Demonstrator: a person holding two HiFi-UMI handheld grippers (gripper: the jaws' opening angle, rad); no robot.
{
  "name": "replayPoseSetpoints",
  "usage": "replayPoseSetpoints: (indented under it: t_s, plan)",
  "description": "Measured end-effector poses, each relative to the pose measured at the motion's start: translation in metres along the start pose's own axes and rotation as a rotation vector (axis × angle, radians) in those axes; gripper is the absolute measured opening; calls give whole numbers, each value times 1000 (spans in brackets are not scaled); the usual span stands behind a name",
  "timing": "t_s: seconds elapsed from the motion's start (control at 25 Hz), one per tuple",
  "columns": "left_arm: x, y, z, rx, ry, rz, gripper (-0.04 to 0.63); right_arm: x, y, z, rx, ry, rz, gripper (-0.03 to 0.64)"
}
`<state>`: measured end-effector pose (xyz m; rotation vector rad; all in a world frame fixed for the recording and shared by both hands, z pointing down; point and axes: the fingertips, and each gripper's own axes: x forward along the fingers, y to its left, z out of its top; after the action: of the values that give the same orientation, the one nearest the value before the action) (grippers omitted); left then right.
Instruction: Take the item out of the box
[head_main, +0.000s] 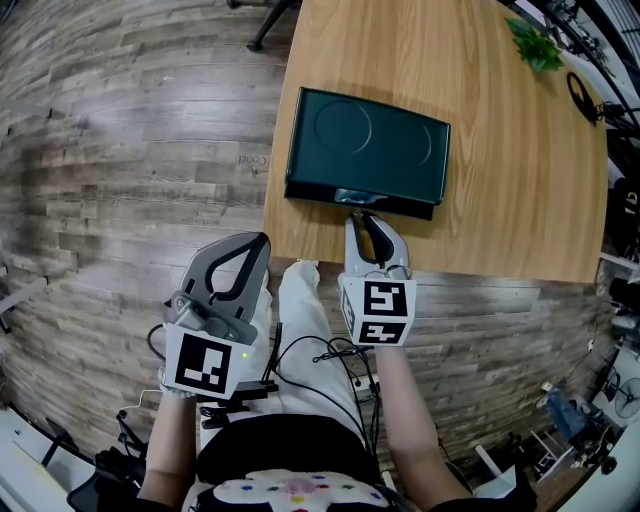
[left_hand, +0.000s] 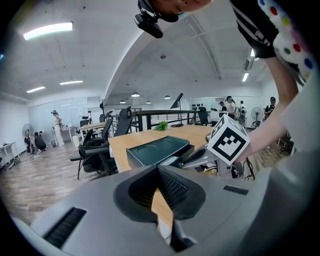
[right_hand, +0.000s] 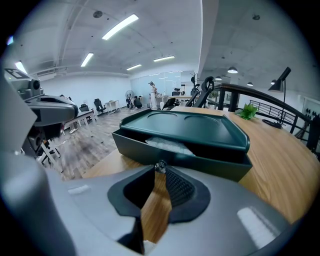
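Observation:
A dark green box (head_main: 368, 150) lies on the wooden table (head_main: 500, 200), its lid raised a little along the near side. A white item in clear wrap (right_hand: 167, 145) shows in that gap. My right gripper (head_main: 359, 217) points at the box's near wall, and its jaws (right_hand: 160, 169) are shut with a small crumpled bit of clear film pinched at the tips. My left gripper (head_main: 261, 242) hangs off the table's near left corner, shut and empty (left_hand: 159, 171). The left gripper view also shows the box (left_hand: 159, 150) and the right gripper's marker cube (left_hand: 228, 140).
A small green plant (head_main: 535, 45) sits at the table's far right. Cables (head_main: 335, 355) hang over the person's lap below the grippers. A black office chair (left_hand: 97, 150) stands beside the table's left end. Wood-plank floor (head_main: 120, 150) lies to the left.

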<state>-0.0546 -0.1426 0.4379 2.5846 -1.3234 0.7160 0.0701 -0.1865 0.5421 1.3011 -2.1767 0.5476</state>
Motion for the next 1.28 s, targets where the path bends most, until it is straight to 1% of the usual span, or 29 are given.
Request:
replayPoseSetpoints:
  t_s: [0.44, 0.6, 1.0, 1.28]
  plan:
    - [-12, -16, -3, 18, -7, -44, 2, -19, 11, -16, 15, 6, -14, 77]
    - [-17, -24, -2, 44, -12, -77, 2, -26, 17, -23, 28, 10, -22, 77]
    - [-22, -41, 3, 64, -27, -115, 2, -44, 21, -36, 39, 10, -38, 78]
    - [-27, -39, 0, 75, -37, -136, 2, -48, 31, -45, 49, 24, -45, 77]
